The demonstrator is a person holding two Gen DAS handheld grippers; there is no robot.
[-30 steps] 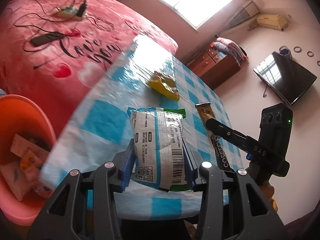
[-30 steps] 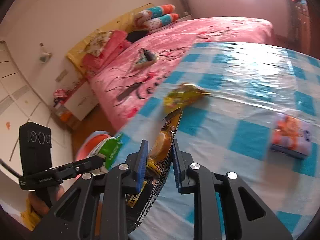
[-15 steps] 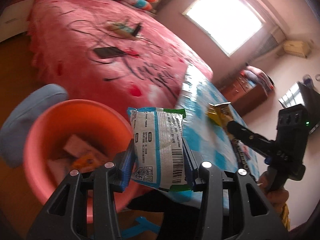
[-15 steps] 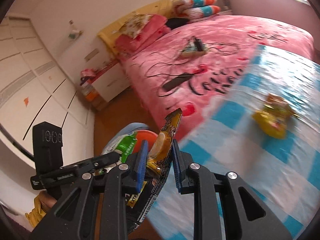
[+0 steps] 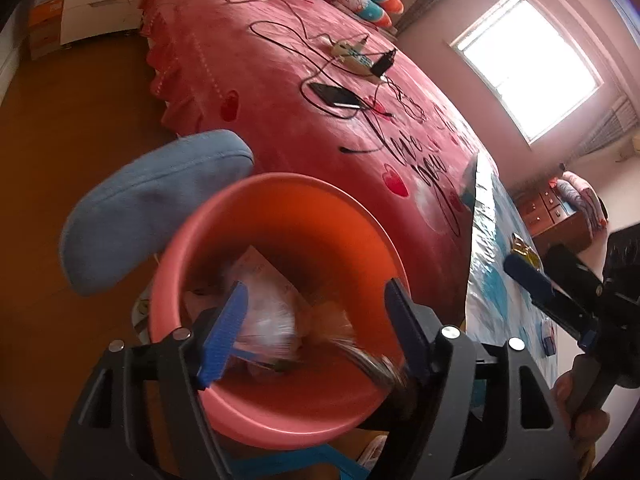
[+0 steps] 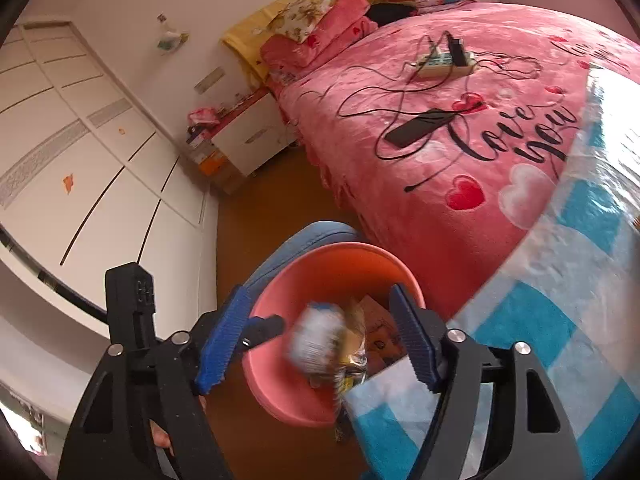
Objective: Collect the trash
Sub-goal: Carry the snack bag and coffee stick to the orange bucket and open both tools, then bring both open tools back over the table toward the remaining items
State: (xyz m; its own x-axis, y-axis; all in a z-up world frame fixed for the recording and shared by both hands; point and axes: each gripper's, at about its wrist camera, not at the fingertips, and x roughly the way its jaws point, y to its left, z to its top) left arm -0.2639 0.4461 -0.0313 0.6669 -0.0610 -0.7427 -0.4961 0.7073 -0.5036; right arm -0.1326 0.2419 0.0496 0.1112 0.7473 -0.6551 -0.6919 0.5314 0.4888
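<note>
**Both grippers spread over the bin, wrappers dropping**

Looking down the left wrist view, the left gripper hangs above the orange bin, its blue pads spread wide with nothing between them. A blurred white packet sits just past the left pad, inside the bin's mouth, and a blurred brown-gold wrapper streaks beside it toward the right pad — neither touches a pad. Paper scraps lie at the bin's bottom. A blue cushion lies behind the bin, the pink bed beyond. The right gripper shows at the right edge over the checked table.

In the right wrist view, the right gripper is likewise spread apart and empty. The white packet and gold wrapper blur between its pads, over the bin, beside the table's corner.

Half a second ago each gripper was clamped on its wrapper — the left on the white packet, the right on the gold one; now both have let go.
</note>
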